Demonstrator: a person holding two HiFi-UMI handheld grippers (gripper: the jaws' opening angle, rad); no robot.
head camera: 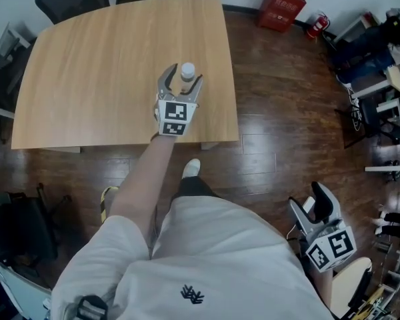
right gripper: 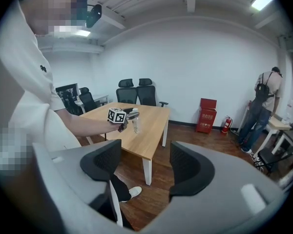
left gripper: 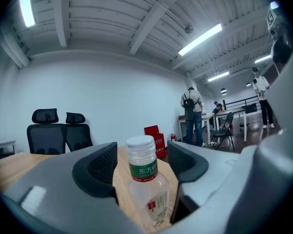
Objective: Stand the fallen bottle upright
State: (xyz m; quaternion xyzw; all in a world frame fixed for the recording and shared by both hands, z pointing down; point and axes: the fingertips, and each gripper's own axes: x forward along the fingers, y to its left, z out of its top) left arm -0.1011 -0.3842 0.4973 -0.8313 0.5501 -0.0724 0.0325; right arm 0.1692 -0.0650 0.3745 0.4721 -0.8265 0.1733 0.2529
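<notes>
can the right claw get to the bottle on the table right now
Probably not cleanly: the right claw hangs open off the table by the person's side, and the left claw has its open jaws on both sides of the upright bottle.

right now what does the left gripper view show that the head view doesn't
Only the left gripper view: the green label, ceiling lights, people standing back. Only the head view: the right gripper, open, low by the person's side, and a shoe. Both: the white-capped bottle upright on the wooden table between the jaws of the open left gripper.
</notes>
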